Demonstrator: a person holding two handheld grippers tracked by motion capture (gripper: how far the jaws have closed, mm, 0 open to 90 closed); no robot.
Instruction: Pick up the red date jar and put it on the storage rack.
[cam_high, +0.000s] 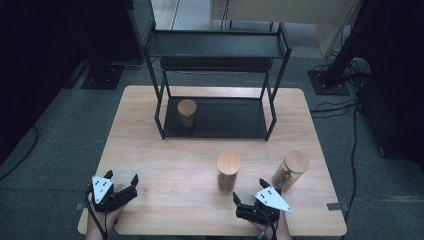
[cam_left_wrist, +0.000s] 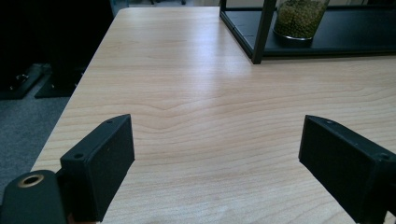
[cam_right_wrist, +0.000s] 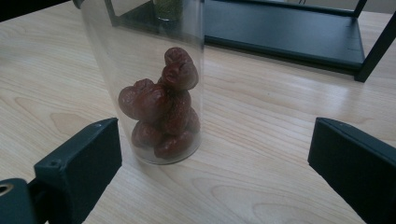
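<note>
Tongs both gape wide with nothing held, left tongs (cam_high: 121, 178) over bare bench (cam_high: 170, 165) at its near-left edge, right tongs (cam_high: 249, 190) just short of the middle jar (cam_right_wrist: 156, 84) holding red dates (cam_right_wrist: 163, 109), third jar (cam_high: 187, 113) on the black rack (cam_high: 220, 117).

Looks like a lab / data-recording setup, not a home. Light wood table (cam_high: 175, 165) alone on grey carpet (cam_high: 50, 175), dark surroundings w/ black curtain-like walls either side. Black stand bases (cam_high: 102, 75) w/ uprights on floor at left and right (cam_high: 327, 80), loose cables (cam_high: 335, 107) trailing across carpet by right one. Bare black metal two-tier rack (cam_high: 217, 47) on table as prop. Three clear jars w/ wood lids as staged items: one on rack's lower shelf (cam_high: 187, 113) w/ green beans, two on tabletop (cam_high: 228, 171) (cam_high: 290, 170), nearer holding dried red dates. Handheld camera-fitted grippers, left (cam_high: 120, 178) and right (cam_high: 248, 191), at near edge.
</note>
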